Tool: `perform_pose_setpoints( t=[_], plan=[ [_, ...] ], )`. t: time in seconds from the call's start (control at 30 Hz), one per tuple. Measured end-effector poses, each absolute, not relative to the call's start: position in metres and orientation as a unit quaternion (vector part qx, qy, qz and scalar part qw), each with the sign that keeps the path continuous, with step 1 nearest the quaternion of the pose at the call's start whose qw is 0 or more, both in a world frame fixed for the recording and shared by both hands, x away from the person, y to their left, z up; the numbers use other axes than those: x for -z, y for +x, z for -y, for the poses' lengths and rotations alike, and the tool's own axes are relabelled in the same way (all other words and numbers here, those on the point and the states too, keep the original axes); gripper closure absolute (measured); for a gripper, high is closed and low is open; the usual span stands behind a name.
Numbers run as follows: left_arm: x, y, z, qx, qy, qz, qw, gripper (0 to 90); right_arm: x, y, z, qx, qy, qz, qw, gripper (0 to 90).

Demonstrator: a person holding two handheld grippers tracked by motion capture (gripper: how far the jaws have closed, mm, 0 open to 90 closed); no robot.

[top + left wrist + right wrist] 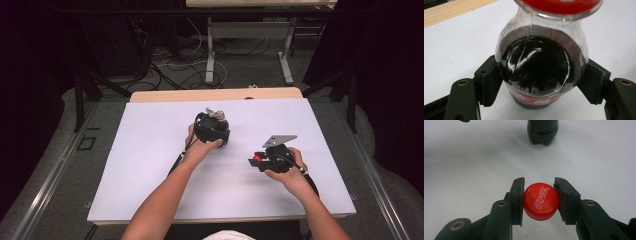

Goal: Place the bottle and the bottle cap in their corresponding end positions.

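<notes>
The bottle is glossy clear plastic, its red cap smooth plastic with a ribbed edge, the claw pads matt black ridged rubber, and the counter matt white.

You can read white Chinese Coca-Cola script, 可口可乐, on the red cap. Bottle label print is too blurred.

Black claw, ribbed pads, brass screws, grey three-cornered plate
</notes>
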State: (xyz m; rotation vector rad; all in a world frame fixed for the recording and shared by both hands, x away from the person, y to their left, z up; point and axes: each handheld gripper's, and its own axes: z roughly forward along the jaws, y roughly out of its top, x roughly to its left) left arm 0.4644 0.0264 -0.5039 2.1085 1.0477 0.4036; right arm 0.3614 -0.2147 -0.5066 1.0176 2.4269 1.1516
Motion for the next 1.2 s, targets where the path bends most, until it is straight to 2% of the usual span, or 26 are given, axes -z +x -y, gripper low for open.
perform_pose_setpoints(
  t=[0.13, 0.3, 0.43, 0.93, 1.2],
  plan=[
    [0.507, 0.465, -0.026, -0.137, 0.821, -0.418, 0.365, 20.9, 0.505, 0.361, 0.215, -0.397, 0.354, -0.836, 0.134, 60.9],
    [0.507, 0.466, -0.026, -0.128, 0.82, -0.421, 0.366, 0.2, 0.505, 0.361, 0.216, -0.398, 0.353, -0.836, 0.136, 60.9],
    [0.503, 0.464, -0.029, -0.112, 0.815, -0.424, 0.378, 0.1, 0.505, 0.361, 0.216, -0.397, 0.355, -0.836, 0.131, 60.9],
    [0.473, 0.436, -0.061, -0.119, 0.798, -0.425, 0.411, 0.1, 0.496, 0.362, 0.214, -0.397, 0.349, -0.839, 0.133, 60.8],
    [0.462, 0.421, -0.08, -0.092, 0.786, -0.429, 0.435, 0.2, 0.494, 0.364, 0.206, -0.402, 0.339, -0.84, 0.133, 60.9]
  ],
)
